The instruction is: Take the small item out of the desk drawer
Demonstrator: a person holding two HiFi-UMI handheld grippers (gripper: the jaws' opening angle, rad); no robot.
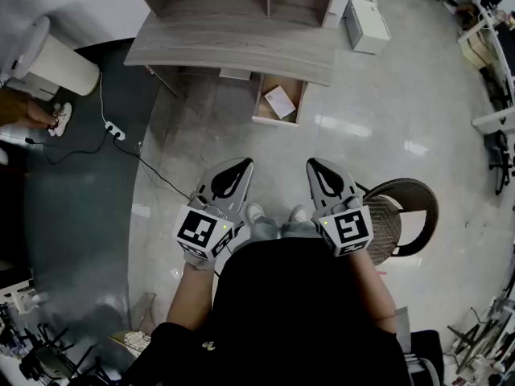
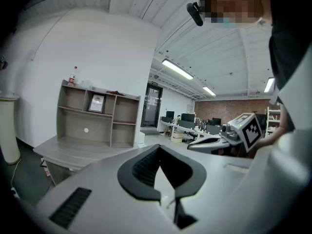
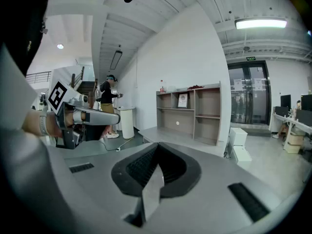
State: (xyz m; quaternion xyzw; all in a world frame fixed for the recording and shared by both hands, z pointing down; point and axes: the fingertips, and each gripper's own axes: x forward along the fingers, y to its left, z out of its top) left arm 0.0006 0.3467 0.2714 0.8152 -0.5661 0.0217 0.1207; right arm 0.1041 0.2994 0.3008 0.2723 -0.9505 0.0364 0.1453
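The small item [image 1: 279, 101] lay flat in the open drawer [image 1: 274, 121] under the desk [image 1: 233, 51], well ahead of both grippers. I held the left gripper [image 1: 241, 166] and right gripper [image 1: 317, 167] near my body, jaws together, empty.

The head camera looks steeply down from above the person onto the left gripper [image 1: 241, 167], the right gripper [image 1: 316, 167] and the floor [image 1: 386, 119], with the desk [image 1: 233, 51] farther off at the frame's top. Each gripper camera sits close behind its own jaws and looks along them, almost level. Both face the desk and its shelf [image 2: 97, 116], well away, and each catches the other gripper at its side. The desk shows in all three views.
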